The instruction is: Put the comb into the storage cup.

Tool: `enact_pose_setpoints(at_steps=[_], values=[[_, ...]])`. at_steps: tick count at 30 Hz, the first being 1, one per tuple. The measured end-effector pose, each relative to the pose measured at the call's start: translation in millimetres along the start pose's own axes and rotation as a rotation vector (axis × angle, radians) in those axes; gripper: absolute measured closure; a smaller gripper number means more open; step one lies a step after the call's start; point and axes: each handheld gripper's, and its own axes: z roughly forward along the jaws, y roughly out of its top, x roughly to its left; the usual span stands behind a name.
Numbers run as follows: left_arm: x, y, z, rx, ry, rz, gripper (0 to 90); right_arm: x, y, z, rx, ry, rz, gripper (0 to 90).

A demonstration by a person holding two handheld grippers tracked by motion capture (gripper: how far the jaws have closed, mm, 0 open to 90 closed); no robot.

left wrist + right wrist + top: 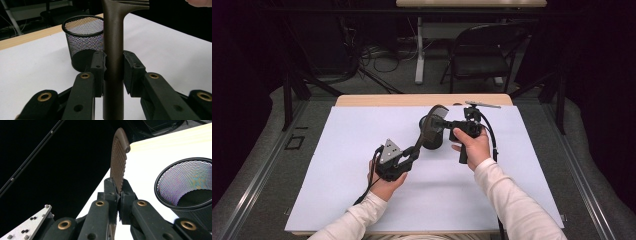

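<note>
Two jaws grip one comb (428, 131): left gripper (404, 159) on handle, right gripper (451, 123) on teeth, steadied above mesh cup (435, 142), prob. for dropping in.

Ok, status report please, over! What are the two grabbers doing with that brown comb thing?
Left gripper shut on comb handle. Right gripper shut on its toothed end. Comb held above table. Mesh cup close by, not blocking.

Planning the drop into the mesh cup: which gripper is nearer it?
Right. The right gripper grips the comb's toothed end right beside the mesh cup; the left gripper clamps the handle farther toward the person.
</note>
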Motion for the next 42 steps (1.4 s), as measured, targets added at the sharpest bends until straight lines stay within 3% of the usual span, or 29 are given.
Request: enact_pose_setpoints(at_steps=[16,29,36,42], values=[[0.3,-0.4,-0.6,-0.01,-0.006,-0.007,71.4,-0.1,0.2,0.2,0.003,0.017,0.019,87.6],[3.7,-1.0,-0.6,-0.02,-0.015,-0.034,59.1,-1.1,-0.6,3.2,0.004,0.009,0.026,87.6],[8.1,-2.1,1.6,-0.012,-0.016,-0.077,51.1,-2.4,0.1,2.8,-0.01,0.0,0.025,87.6],[9.9,-2.5,1.5,-0.01,-0.002,-0.078,45.0,-4.2,1.1,1.5,-0.024,-0.009,0.021,87.6]])
